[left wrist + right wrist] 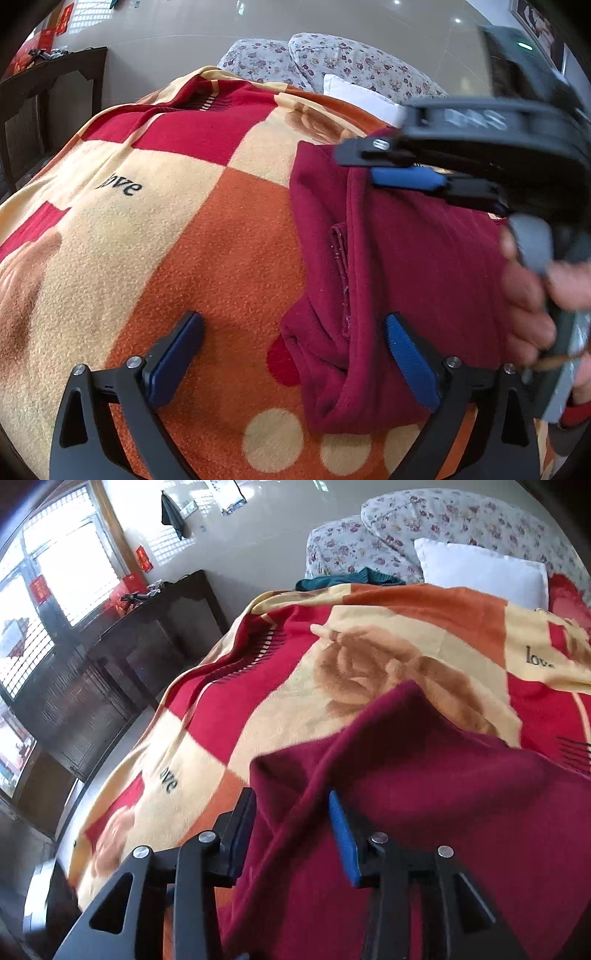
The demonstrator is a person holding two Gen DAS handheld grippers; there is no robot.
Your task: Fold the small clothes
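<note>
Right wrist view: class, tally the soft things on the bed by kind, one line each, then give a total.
Dark red garment: 1
Patterned blanket: 1
White pillow: 1
Floral bedding: 1 pile; pieces cannot be told apart
Teal cloth: 1
Total: 5

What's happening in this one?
A person is folding a dark red garment on a bed covered by a checked blanket, a hand-held gripper in each hand. The left hand-held gripper is wide open over the garment's near edge, gripping nothing. The right hand-held gripper straddles a raised fold, pads apart, not pinching it.
</note>
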